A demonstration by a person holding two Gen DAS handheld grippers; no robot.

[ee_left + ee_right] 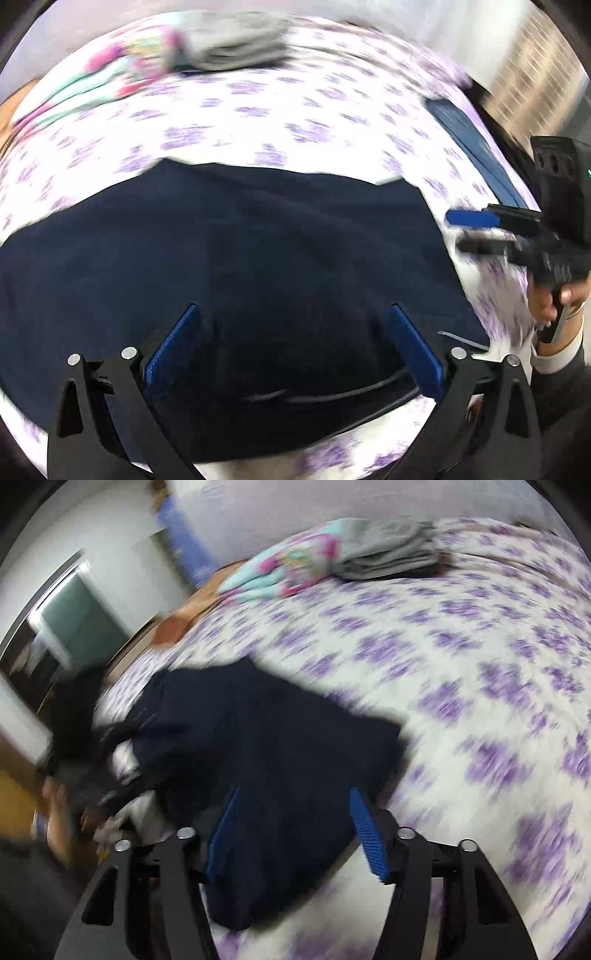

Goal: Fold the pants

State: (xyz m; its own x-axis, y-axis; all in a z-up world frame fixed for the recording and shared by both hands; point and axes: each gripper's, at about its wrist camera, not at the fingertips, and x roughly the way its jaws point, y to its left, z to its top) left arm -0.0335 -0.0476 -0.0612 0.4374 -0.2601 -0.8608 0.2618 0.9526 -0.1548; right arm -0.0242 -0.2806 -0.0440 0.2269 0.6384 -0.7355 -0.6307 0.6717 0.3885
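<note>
Pants [236, 258] lie on the bed [258, 122] as a compact dark slab, seemingly folded at least once; a last fold or smoothing may remain. Left tongs [291, 347] gape wide, right tongs [295, 830] half-open, both empty.

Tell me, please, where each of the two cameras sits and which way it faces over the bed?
Left wrist: on the left gripper, looking down on the dark pants; its open fingers, the right gripper and a hand show.
Right wrist: on the right gripper, angled over the pants; its open fingers show.
Shared: pants, purple-flowered bedspread, grey folded clothes.
</note>
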